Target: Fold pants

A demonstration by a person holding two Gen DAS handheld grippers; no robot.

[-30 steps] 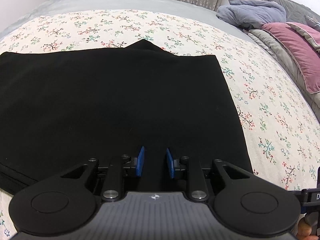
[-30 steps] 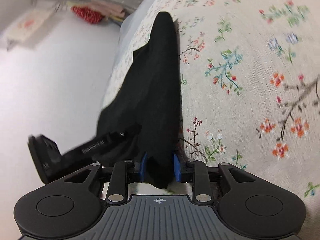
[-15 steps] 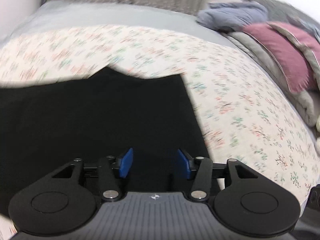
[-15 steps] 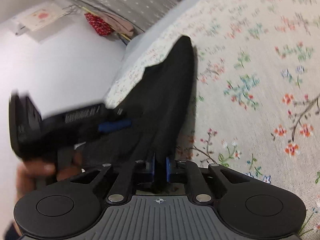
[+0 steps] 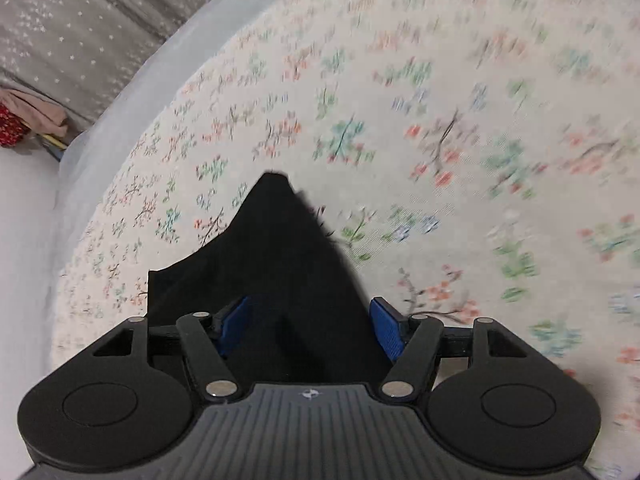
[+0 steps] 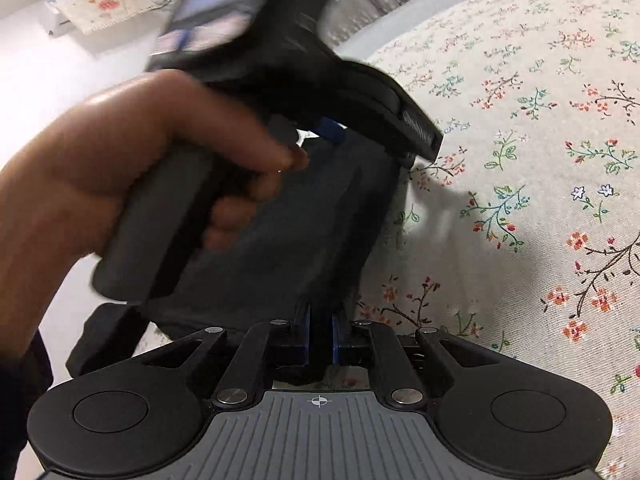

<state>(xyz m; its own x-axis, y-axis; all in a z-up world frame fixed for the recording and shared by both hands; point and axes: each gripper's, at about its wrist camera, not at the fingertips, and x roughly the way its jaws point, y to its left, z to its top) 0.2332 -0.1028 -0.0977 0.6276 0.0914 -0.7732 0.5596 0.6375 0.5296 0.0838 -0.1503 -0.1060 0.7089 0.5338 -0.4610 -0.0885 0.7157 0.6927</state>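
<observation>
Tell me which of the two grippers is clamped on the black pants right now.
The right gripper: its blue fingers pinch a fold of the black pants. The left gripper has just been opening, fingers spread apart, gripping nothing.

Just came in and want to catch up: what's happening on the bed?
A person is folding black pants on a floral bedspread, with a handheld gripper in each hand. The right gripper is shut on an edge of the fabric. The left gripper, held in the person's hand, has just been opening; its fingers straddle the fabric without pressing it.
</observation>
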